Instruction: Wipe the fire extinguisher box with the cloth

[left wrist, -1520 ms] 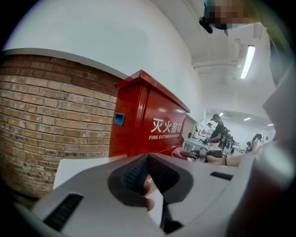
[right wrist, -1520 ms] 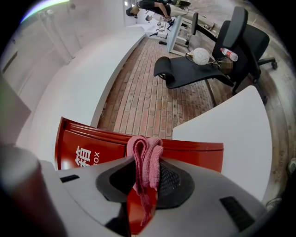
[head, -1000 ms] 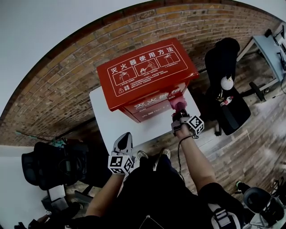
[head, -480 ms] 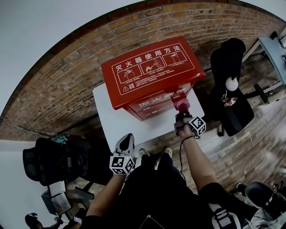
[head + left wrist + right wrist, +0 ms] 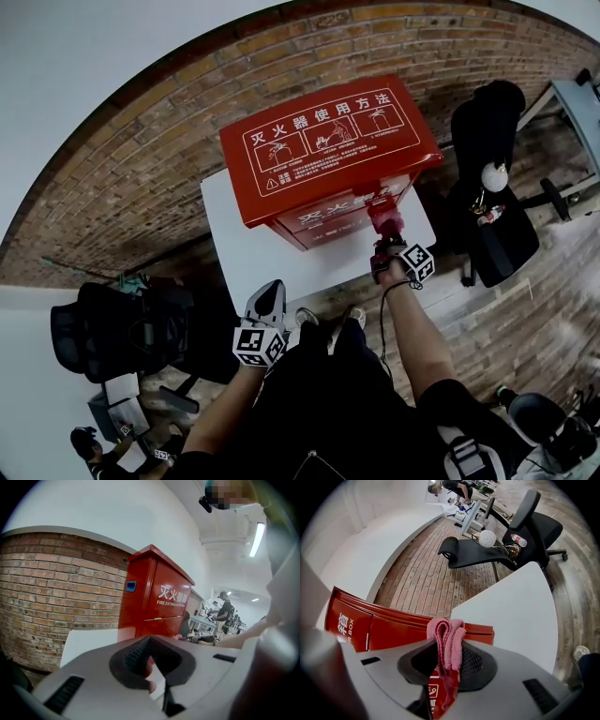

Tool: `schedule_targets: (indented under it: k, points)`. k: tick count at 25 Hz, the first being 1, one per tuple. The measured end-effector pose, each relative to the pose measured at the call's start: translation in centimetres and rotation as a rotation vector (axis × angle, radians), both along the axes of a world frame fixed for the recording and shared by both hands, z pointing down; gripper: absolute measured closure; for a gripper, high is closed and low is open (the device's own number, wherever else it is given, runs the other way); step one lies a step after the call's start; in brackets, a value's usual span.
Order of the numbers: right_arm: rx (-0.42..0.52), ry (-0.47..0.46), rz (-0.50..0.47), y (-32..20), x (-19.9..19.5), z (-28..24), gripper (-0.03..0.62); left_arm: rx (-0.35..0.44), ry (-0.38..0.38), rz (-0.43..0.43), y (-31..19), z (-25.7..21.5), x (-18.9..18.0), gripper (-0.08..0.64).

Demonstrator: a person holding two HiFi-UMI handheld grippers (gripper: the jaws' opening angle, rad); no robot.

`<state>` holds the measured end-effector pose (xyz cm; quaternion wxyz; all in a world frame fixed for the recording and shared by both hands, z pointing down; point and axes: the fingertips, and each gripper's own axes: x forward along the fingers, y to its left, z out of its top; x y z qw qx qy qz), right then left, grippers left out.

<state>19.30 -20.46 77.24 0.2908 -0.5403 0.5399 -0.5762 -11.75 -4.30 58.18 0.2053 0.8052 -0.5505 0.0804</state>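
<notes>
Here, my right gripper [image 5: 448,645] clamped on the pink cloth [image 5: 449,639], cloth at the red fire extinguisher box [image 5: 328,150] front, right edge, box on a white table [image 5: 246,258] by the brick wall [image 5: 141,178], black office chair [image 5: 495,220] beside, my left gripper [image 5: 266,302] low, well apart, jaws together, empty.

The right arm [image 5: 410,330] stretches forward with its bare forearm nearly straight. It carries the right tool [image 5: 385,236] far out ahead of the body, tips pointing away. The jaws of this tool are clamped on a folded pink cloth [image 5: 449,637], which sticks up between the pads and hangs below them. The left arm [image 5: 223,417] is bent and held near the body on the left. The left tool [image 5: 266,300] points forward, its jaws closed together with nothing between them.
</notes>
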Motion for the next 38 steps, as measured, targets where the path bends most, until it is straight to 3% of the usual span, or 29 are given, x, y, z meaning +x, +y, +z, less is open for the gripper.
schedule_targets:
  k: [38]
  points:
    - [-0.23,0.12,-0.003,0.0,0.9,10.5,0.485,-0.05,-0.015,-0.023,1.5,1.7,-2.4,0.541]
